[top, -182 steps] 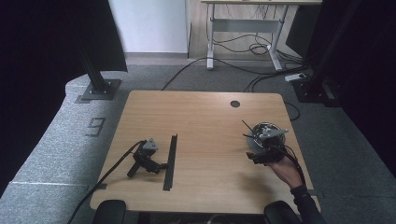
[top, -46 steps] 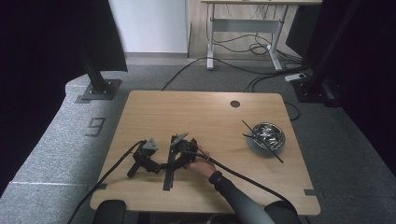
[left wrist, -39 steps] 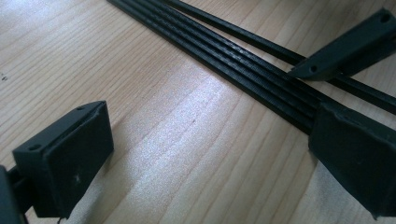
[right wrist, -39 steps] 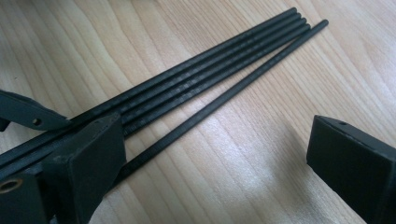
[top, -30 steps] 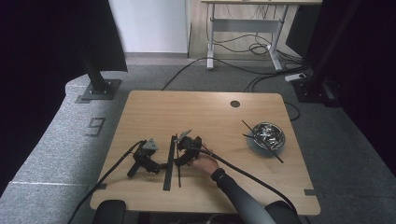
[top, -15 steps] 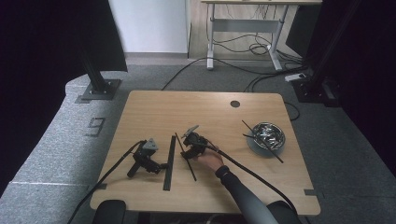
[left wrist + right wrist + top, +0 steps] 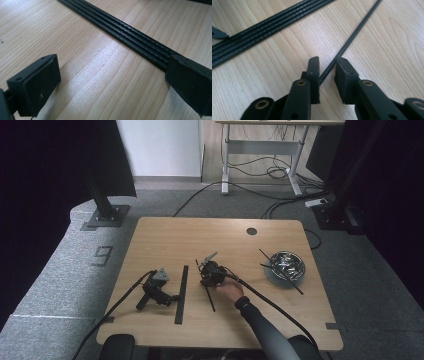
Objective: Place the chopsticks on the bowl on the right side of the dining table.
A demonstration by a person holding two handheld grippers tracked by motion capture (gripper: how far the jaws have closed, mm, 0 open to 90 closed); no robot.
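Chopstick point(image 7: 352, 37), thin, black and straight, lies on our table point(image 7: 160, 235) between the narrowing jaws of our right gripper point(image 7: 327, 65), whose pads have not yet clamped it. Just beside it rests the ridged black strip point(image 7: 181, 292), and our left gripper point(image 7: 110, 82) sits released beside that, with the metal bowl point(image 7: 285, 266) well apart.

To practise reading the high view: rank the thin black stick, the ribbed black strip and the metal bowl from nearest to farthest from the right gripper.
1. Thin black stick, between the right gripper jaws.
2. Ribbed black strip, to its left.
3. Metal bowl, far right of the table.
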